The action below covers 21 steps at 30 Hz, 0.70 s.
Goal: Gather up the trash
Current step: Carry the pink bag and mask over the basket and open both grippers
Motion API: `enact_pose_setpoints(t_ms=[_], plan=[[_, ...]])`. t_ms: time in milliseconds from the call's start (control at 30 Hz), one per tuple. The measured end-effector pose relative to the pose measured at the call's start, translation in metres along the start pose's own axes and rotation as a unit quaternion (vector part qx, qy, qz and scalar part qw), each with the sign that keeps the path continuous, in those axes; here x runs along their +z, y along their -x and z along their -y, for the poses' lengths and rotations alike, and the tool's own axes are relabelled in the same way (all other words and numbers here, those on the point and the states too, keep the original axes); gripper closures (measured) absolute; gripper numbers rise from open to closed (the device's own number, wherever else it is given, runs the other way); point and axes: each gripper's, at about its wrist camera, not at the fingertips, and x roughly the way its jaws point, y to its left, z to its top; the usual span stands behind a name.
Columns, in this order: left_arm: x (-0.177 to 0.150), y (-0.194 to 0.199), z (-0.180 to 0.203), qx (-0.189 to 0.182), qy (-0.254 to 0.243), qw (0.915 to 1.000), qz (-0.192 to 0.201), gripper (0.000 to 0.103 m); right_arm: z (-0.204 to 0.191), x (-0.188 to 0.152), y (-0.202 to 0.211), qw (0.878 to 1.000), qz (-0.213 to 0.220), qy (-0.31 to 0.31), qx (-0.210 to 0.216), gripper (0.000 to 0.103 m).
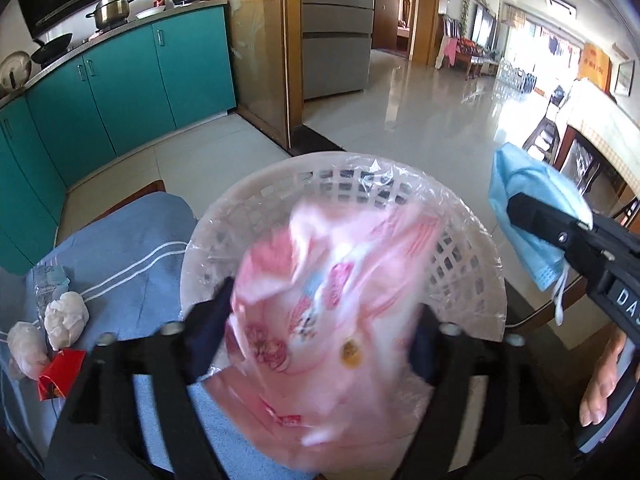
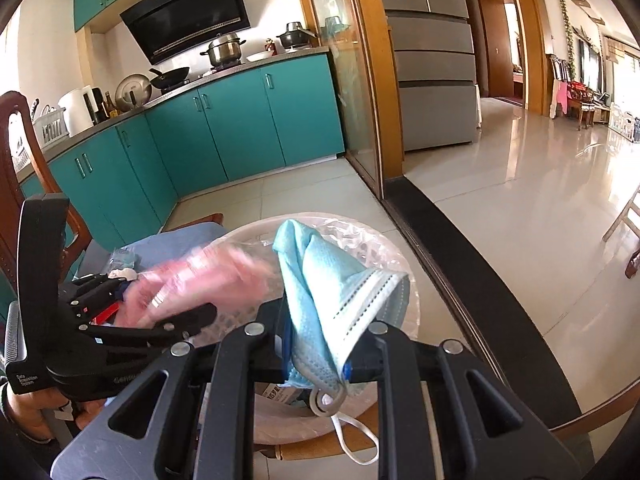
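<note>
A white lattice trash basket (image 1: pixel 224 220) lined with clear plastic stands past the table's far edge; it also shows in the right wrist view (image 2: pixel 404 332). My left gripper (image 1: pixel 320 320) holds a pink printed plastic wrapper (image 1: pixel 320 320) between its wide-set fingers, blurred, over the basket mouth; the wrapper also shows in the right wrist view (image 2: pixel 208 276). My right gripper (image 2: pixel 320 352) is shut on a blue face mask (image 2: pixel 340 292), held above the basket's right side. The mask (image 1: pixel 532 216) also shows right of the basket in the left wrist view.
On the blue striped cloth (image 1: pixel 132 248) at left lie two crumpled white tissue balls (image 1: pixel 66 316), a red wrapper (image 1: pixel 60 372) and a clear packet (image 1: pixel 48 280). Teal kitchen cabinets (image 1: pixel 120 80) stand behind, a wooden chair (image 2: pixel 16 152) at far left, tiled floor (image 1: pixel 420 120) beyond.
</note>
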Motion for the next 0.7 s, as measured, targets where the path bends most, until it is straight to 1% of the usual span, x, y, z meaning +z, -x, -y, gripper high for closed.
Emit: enact_pose_setpoints(t_ms=[67,133,267,367,400,433,467,500,567,600,633,667,700], plan=[[-0.002,0.001,-0.005,0.005,0.004,1.0000,0.001,0.019,0.000,0.002,-0.003,1.000,-0.002,0.003,0.002,0.084],[-0.007,0.003,-0.016,0.017,0.011,0.9998,-0.001,0.019,-0.004,0.002,-0.006,1.000,-0.005,0.006,0.004,0.084],[-0.018,0.019,-0.043,0.036,0.050,0.9981,0.000,0.017,-0.013,0.002,-0.015,1.000,-0.015,0.012,0.008,0.084],[-0.028,0.036,-0.075,0.071,0.084,0.9939,0.007,0.017,-0.021,0.002,-0.030,0.999,-0.039,0.016,0.001,0.083],[-0.033,0.042,-0.089,0.093,0.096,0.9910,0.008,0.017,-0.024,0.000,-0.042,0.997,-0.067,0.021,-0.011,0.074],[-0.040,0.048,-0.103,0.113,0.108,0.9876,0.010,0.017,-0.027,-0.002,-0.050,0.996,-0.084,0.024,-0.020,0.054],[-0.044,0.051,-0.112,0.125,0.116,0.9853,0.011,0.016,-0.031,-0.006,-0.058,0.994,-0.102,0.025,-0.033,0.043],[-0.051,0.055,-0.128,0.145,0.131,0.9807,0.009,0.016,-0.033,-0.008,-0.061,0.993,-0.108,0.026,-0.040,0.030],[-0.067,0.057,-0.164,0.171,0.172,0.9701,-0.007,0.015,-0.040,-0.012,-0.063,0.993,-0.108,0.029,-0.038,0.025],[-0.074,0.056,-0.178,0.175,0.192,0.9656,-0.015,0.015,-0.043,-0.012,-0.062,0.993,-0.106,0.029,-0.033,0.020],[-0.081,0.055,-0.194,0.176,0.219,0.9595,-0.024,0.015,-0.046,-0.012,-0.061,0.994,-0.103,0.029,-0.029,0.019],[-0.090,0.051,-0.212,0.173,0.250,0.9522,-0.033,0.015,-0.051,-0.010,-0.060,0.994,-0.100,0.032,-0.026,0.018],[-0.096,0.046,-0.224,0.169,0.266,0.9481,-0.040,0.015,-0.055,-0.008,-0.059,0.994,-0.099,0.036,-0.024,0.018]])
